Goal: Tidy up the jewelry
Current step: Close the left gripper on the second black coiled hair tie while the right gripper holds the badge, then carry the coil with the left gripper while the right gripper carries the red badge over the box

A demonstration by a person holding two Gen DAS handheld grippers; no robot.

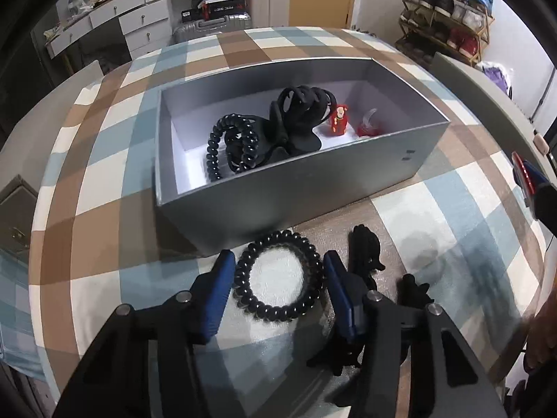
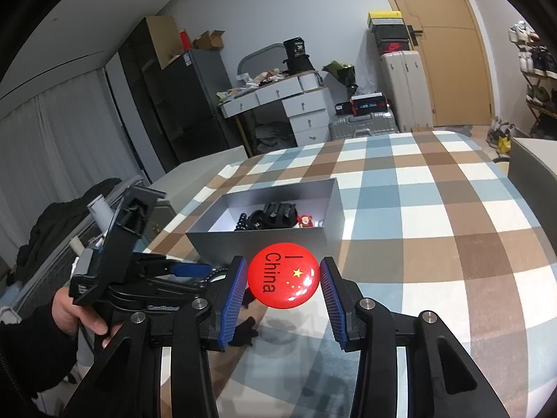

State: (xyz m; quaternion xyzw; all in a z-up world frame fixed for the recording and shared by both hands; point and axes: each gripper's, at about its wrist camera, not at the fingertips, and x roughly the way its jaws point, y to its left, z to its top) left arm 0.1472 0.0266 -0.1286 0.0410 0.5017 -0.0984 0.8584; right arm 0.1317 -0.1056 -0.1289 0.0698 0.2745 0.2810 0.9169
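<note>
A grey box (image 1: 278, 191) on the checked tablecloth holds a black beaded bracelet (image 1: 231, 146), a black hair claw (image 1: 299, 118), a red figurine (image 1: 338, 120) and a small red-and-clear item (image 1: 369, 125). My left gripper (image 1: 278, 278) is open, its blue pads on either side of a second black beaded bracelet (image 1: 278, 277) lying on the cloth in front of the box. A black claw clip (image 1: 365, 254) lies just right of it. My right gripper (image 2: 283, 280) is shut on a round red "I China" badge (image 2: 283, 275), held above the table before the box (image 2: 264, 240).
The left gripper and the hand holding it show at the left of the right wrist view (image 2: 139, 271). Another grey box edge (image 2: 532, 160) stands at the table's right. A white desk (image 2: 278, 101), suitcases (image 2: 365, 125) and a shoe rack (image 1: 449, 17) stand beyond the table.
</note>
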